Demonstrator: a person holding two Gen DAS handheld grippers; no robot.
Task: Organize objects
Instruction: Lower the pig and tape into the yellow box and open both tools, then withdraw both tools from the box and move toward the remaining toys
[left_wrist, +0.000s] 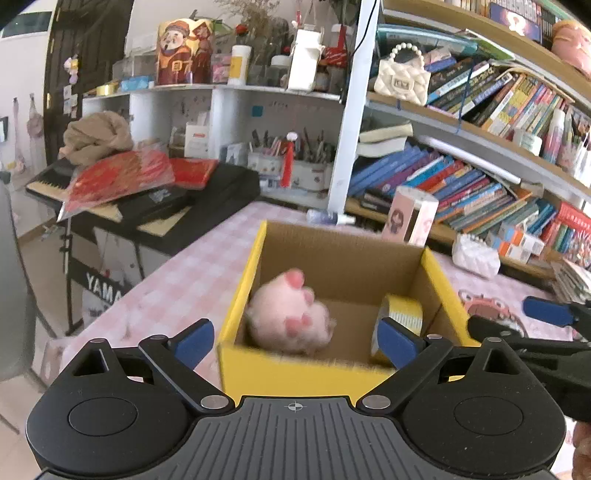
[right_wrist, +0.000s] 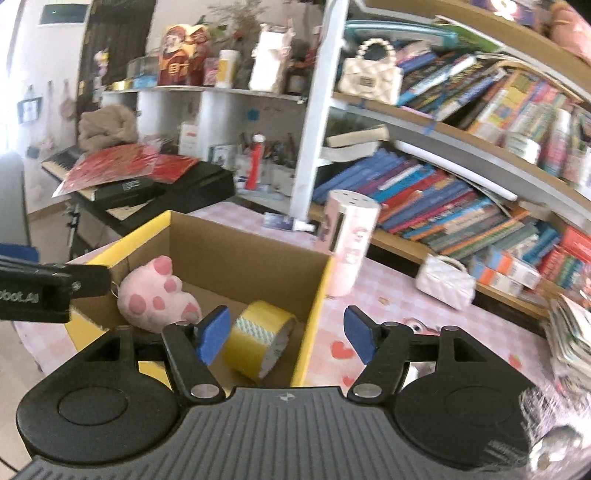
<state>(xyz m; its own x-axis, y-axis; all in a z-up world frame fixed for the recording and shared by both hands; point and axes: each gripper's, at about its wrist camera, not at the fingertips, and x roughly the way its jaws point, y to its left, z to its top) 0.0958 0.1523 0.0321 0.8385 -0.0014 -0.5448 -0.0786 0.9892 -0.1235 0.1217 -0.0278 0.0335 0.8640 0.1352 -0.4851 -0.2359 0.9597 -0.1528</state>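
Note:
A yellow cardboard box (left_wrist: 295, 376) stands open on the pink checked table. Inside it a pink plush paw toy (left_wrist: 291, 317) lies on the left and a roll of yellow tape (left_wrist: 400, 314) on the right. My left gripper (left_wrist: 297, 343) hovers over the box's near wall, jaws wide open with nothing in them. In the right wrist view the same box (right_wrist: 314, 295), plush toy (right_wrist: 155, 295) and tape roll (right_wrist: 258, 338) show. My right gripper (right_wrist: 287, 336) hangs open above the box's right wall, its pads clear of the tape.
A pink cylindrical container (right_wrist: 351, 243) and a white quilted purse (right_wrist: 445, 282) stand on the table right of the box. A paper stack (right_wrist: 569, 339) lies at the far right. Full bookshelves (left_wrist: 461, 184) rise behind. A keyboard (left_wrist: 147, 199) piled with red items stands to the left.

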